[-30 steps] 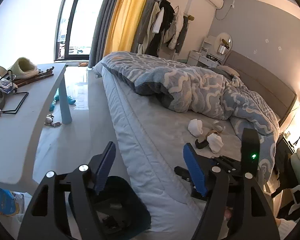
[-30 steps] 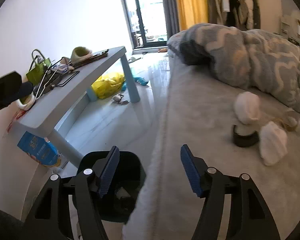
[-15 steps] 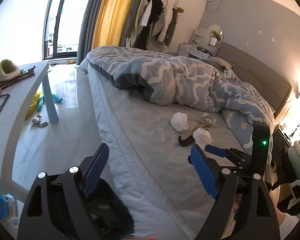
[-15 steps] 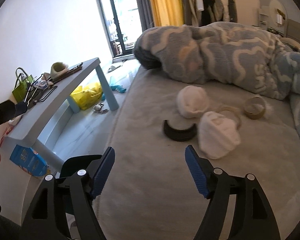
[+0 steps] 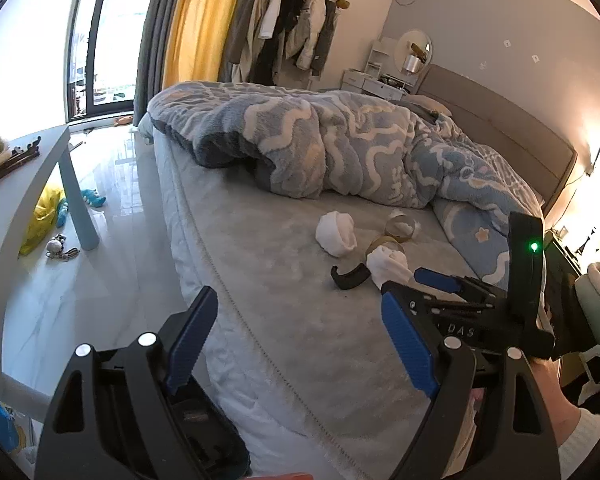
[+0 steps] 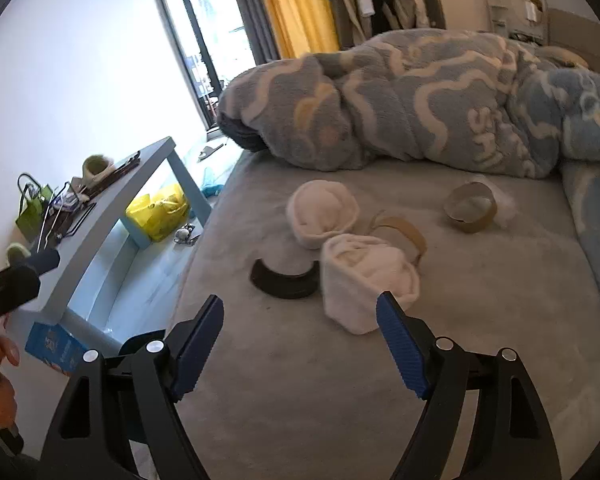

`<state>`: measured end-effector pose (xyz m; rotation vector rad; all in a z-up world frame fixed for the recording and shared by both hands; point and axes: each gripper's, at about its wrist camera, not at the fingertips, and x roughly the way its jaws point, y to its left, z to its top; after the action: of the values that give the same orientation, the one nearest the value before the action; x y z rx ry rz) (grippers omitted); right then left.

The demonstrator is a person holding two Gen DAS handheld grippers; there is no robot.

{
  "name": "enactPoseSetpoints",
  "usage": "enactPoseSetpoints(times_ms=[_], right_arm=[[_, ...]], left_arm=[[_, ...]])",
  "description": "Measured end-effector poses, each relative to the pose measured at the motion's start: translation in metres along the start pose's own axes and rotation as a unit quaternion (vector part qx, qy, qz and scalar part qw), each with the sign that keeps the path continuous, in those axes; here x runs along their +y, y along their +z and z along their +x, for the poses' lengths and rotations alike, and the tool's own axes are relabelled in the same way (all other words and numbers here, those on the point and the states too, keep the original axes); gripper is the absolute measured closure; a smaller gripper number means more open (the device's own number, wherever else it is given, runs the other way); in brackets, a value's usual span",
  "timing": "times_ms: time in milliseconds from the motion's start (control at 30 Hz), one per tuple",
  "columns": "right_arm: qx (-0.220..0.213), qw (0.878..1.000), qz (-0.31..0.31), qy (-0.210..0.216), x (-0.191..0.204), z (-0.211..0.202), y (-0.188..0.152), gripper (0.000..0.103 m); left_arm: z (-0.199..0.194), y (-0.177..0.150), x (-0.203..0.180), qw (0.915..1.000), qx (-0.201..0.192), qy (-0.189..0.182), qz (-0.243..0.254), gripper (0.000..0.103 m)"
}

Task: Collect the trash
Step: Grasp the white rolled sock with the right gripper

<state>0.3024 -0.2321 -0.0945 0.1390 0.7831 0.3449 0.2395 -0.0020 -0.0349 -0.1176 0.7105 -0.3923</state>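
Two white crumpled wads (image 6: 364,280) (image 6: 322,214) lie on the grey bed beside a black curved piece (image 6: 282,280) and two brown tape rings (image 6: 470,208) (image 6: 404,232). My right gripper (image 6: 300,302) hovers just short of the nearer wad, its jaws opening with nothing between them. My left gripper (image 5: 296,300) stands open and empty over the bed's edge. It sees the same wads (image 5: 336,232) (image 5: 388,264), with the right gripper (image 5: 402,282) beside them. A black bin (image 6: 140,340) stands on the floor by the bed.
A rumpled blue patterned blanket (image 5: 340,148) fills the far half of the bed. A grey-blue side table (image 6: 140,184) with clutter runs along the left. Under it are a yellow bag (image 6: 160,212) and a blue box (image 6: 52,344). Keys (image 5: 60,248) lie on the floor.
Both grippers swung away from the bin and over the bed towards the wads, which now look larger and closer. Both pairs of jaws have widened.
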Motion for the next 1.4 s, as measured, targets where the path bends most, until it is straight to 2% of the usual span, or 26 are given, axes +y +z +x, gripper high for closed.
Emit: enactPoseSetpoints(times_ms=[267, 533, 800, 967, 1067, 1400], right_arm=[[0.008, 0.999, 0.038, -0.012, -0.026, 0.01, 0.004, 0.022], [0.023, 0.996, 0.088, 0.01, -0.05, 0.024, 0.005, 0.022], [0.03, 0.994, 0.104, 0.032, -0.061, 0.033, 0.009, 0.022], [0.04, 0.992, 0.103, 0.056, -0.063, 0.04, 0.01, 0.037], [0.042, 0.994, 0.082, 0.05, -0.059, 0.042, 0.013, 0.044], [0.042, 0.995, 0.061, 0.069, -0.063, 0.041, 0.025, 0.05]], left_arm=[[0.018, 0.003, -0.008, 0.9999, 0.01, -0.006, 0.004, 0.017], [0.036, 0.004, -0.019, 0.9995, 0.024, -0.017, 0.014, 0.017], [0.06, 0.001, -0.029, 0.9981, 0.045, -0.035, 0.021, 0.017], [0.078, -0.002, -0.033, 0.9971, 0.064, -0.039, 0.016, 0.016], [0.086, -0.002, -0.035, 0.9968, 0.068, -0.038, 0.019, 0.016], [0.114, 0.001, -0.044, 0.9957, 0.083, -0.038, 0.018, 0.016]])
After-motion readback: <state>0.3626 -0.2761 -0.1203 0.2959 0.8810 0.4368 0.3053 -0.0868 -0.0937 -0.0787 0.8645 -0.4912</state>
